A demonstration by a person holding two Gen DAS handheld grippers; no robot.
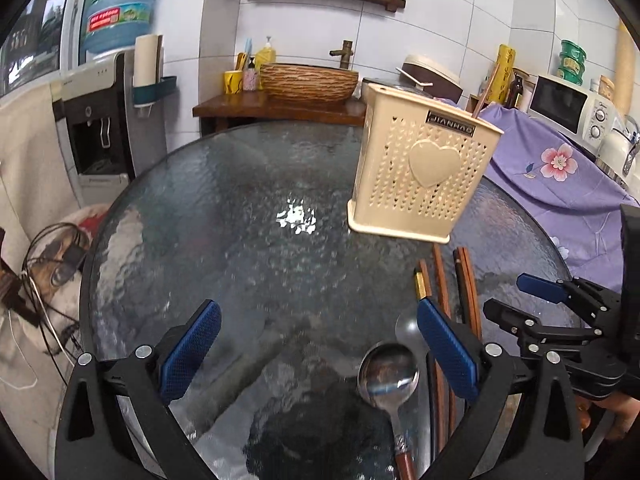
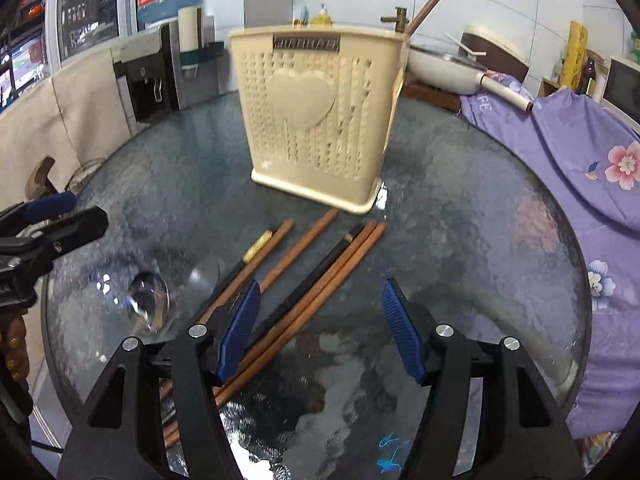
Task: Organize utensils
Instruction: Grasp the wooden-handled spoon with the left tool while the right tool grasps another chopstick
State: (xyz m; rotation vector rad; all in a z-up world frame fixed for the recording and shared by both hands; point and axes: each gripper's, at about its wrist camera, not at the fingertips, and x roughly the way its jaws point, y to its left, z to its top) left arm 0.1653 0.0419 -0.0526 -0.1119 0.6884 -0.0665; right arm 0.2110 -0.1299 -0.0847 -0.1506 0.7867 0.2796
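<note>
A cream perforated utensil holder (image 1: pixel 420 172) with a heart on its front stands on the round glass table (image 1: pixel 240 240); one brown stick pokes out of its top. It also shows in the right wrist view (image 2: pixel 316 120). Several brown and black chopsticks (image 2: pixel 320 276) lie in front of it, also in the left wrist view (image 1: pixel 466 292). A metal spoon (image 1: pixel 388 376) with a brown handle lies beside them, seen too in the right wrist view (image 2: pixel 148 300). My left gripper (image 1: pixel 320 352) is open above the table, its right finger over the chopsticks. My right gripper (image 2: pixel 320 328) is open, low over the chopsticks.
A purple flowered cloth (image 2: pixel 580 200) covers the counter to the right. A water dispenser (image 1: pixel 100 120) stands to the left. A wooden sink stand with a woven basin (image 1: pixel 308 80) is behind the table. A microwave (image 1: pixel 568 108) sits at far right.
</note>
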